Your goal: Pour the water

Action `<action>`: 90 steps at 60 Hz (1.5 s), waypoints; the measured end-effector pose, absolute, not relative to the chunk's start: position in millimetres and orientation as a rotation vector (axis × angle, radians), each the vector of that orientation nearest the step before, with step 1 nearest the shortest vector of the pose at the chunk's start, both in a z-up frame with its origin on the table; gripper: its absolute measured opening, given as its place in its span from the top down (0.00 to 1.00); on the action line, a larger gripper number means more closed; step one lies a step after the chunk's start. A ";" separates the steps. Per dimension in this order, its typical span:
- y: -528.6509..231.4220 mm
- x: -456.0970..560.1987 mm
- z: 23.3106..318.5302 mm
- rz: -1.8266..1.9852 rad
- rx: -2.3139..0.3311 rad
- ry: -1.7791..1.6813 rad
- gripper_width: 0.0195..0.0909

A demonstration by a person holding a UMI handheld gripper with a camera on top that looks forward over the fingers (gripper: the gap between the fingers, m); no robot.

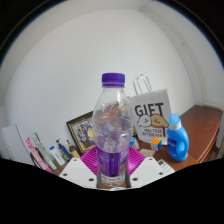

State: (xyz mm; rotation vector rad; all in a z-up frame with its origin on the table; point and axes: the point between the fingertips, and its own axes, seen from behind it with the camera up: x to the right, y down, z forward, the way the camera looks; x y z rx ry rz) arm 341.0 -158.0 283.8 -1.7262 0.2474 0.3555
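Tool point(114, 170) clenched on clear plastic water bottle with purple cap point(112, 125), held upright between magenta pads point(92, 160). Beyond: white "GIFT" paper bag point(150, 115), blue detergent bottle point(177, 140), brown wooden desk point(203, 125).

only 1 view: rides on the gripper point(113, 172), looking forward along its 2 fingers point(82, 172). faces a pale wall point(60, 70) across a table point(205, 125). very near the bottle point(112, 125), which fills the middle. wide-angle.
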 end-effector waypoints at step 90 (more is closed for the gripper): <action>-335.4 346.2 181.3 -0.083 -2.171 0.219 0.07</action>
